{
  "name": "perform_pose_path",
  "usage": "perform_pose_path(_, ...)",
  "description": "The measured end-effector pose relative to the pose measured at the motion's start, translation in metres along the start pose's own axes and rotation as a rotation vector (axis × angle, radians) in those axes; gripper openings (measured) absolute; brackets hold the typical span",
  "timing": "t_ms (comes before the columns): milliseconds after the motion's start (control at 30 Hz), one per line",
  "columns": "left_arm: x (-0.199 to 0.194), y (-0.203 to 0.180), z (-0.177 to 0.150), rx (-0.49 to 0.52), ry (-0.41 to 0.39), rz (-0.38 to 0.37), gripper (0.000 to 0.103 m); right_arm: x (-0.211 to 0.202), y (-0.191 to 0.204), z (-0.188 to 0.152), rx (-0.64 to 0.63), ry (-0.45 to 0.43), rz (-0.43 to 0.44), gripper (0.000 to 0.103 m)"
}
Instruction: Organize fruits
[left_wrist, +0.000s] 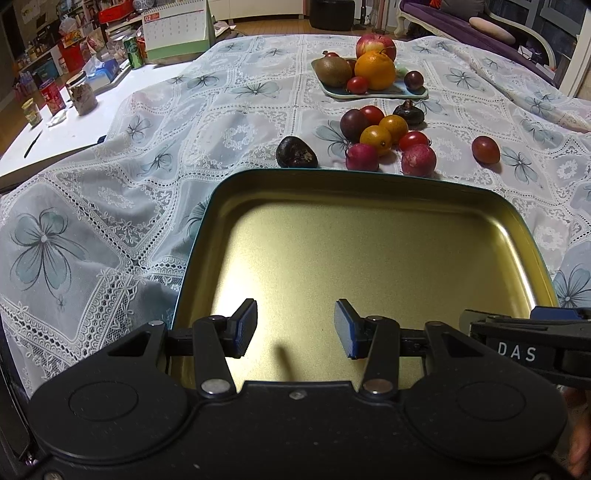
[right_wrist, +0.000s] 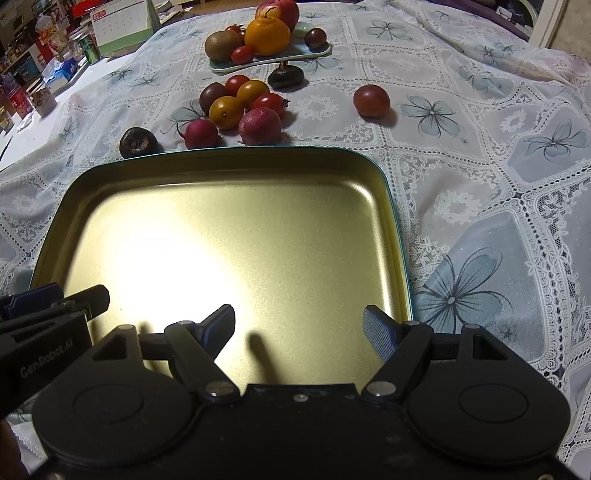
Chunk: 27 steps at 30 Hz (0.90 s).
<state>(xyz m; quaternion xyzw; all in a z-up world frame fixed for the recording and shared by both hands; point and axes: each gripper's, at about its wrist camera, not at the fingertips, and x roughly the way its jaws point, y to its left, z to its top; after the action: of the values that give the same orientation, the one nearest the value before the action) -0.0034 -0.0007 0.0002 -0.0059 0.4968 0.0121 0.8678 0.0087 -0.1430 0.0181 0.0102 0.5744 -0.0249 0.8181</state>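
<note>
Gold tray (left_wrist: 369, 236) lengthwise toward fruit pile (left_wrist: 384, 136)

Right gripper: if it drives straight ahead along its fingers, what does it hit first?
Probably the gold tray: the open right gripper hangs over its floor, aimed at its far wall. If it clears the rim, the pink radish comes next. Depth is unclear.

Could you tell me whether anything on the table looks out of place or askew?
Yes: the gold tray holds nothing, while small fruits lie loose on the tablecloth beyond it, and one reddish fruit sits apart from the cluster. Nothing looks spilled or damaged.
</note>
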Motion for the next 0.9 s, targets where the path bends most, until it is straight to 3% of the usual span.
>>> perform_pose_path(133, -0.003, 0.002, 0.004, 0.006, -0.004, -0.014, 0.053, 0.001, -0.001, 0.0, 0.009, 0.019, 0.005, 0.077)
perform_pose_path(367, -0.008, 0.012, 0.032, 0.018, -0.049, -0.019, 0.053, -0.01, 0.001, 0.016, -0.089, -0.018, 0.003, 0.077)
perform_pose_path(600, 0.002, 0.018, 0.066, 0.008, -0.07, -0.027, 0.053, -0.017, -0.021, 0.054, -0.004, -0.114, 0.003, 0.079)
perform_pose_path(900, 0.023, 0.02, 0.096, 0.016, -0.065, -0.013, 0.053, 0.002, -0.044, 0.105, 0.062, -0.086, 0.032, 0.078)
